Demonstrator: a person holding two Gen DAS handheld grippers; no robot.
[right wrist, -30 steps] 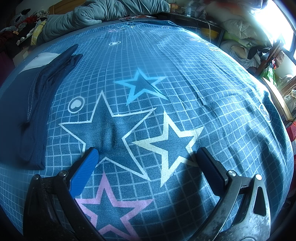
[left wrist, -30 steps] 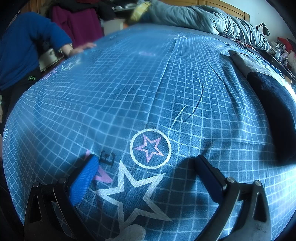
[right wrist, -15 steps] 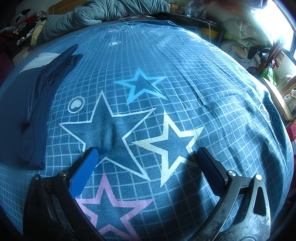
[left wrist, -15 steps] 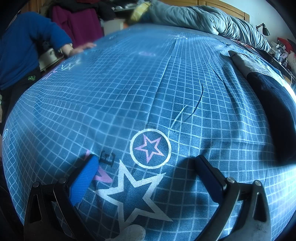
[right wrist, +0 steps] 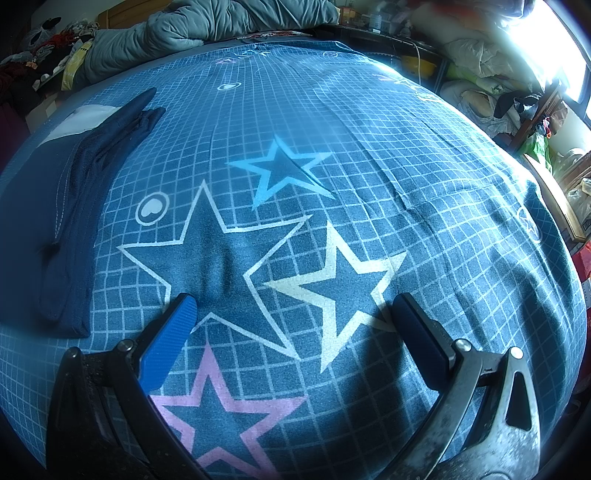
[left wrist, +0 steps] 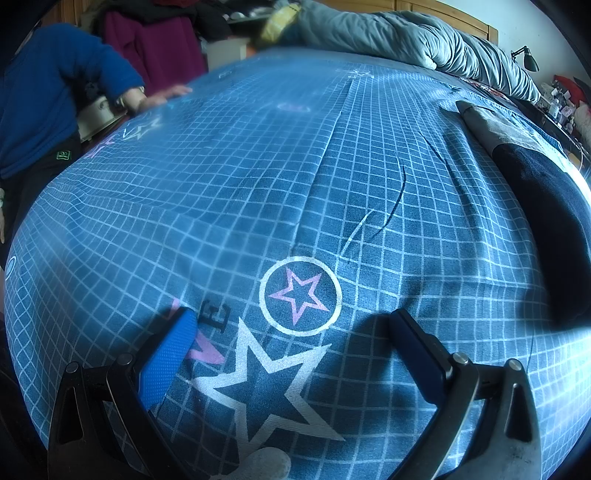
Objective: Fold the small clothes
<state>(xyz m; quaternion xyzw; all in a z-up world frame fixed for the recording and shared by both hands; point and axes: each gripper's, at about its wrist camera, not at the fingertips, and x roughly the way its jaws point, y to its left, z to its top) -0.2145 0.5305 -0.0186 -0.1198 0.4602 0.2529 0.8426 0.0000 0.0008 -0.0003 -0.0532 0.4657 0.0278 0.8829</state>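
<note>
nothing has moved: both claws wait over the bed, garment lies folded

across the last second neither view has shifted at all. the left claw (left wrist: pixel 291 325) hangs wide, holding nothing, above the bed sheet (left wrist: pixel 240 192) near its front edge, over a circled pink star. the right claw (right wrist: pixel 295 314) is just as wide and just as empty, low over the big printed stars at the front edge of the bed.

the dark blue garment (right wrist: pixel 62 221) lies flat on the sheet between the two claws, apart from both: it sits toward the left edge in the right wrist view, and shows again (left wrist: pixel 546 221) toward the right edge in the left wrist view. it looks like a long, narrow, tidy pile with a pale patch at its far end, which suggests the fold is already made and let go. whether it needs one more fold cannot be told from here.

a person in a blue sleeve (left wrist: pixel 55 85) leans at the far left corner of the bed, a blurred hand (left wrist: pixel 162 98) on the sheet. a grey quilt (right wrist: pixel 207 33) is bunched along the far edge.

the stillness reads as a pause at the close of one piece. no other small garment shows on the sheet, so the next one would have to come from outside these views.
</note>
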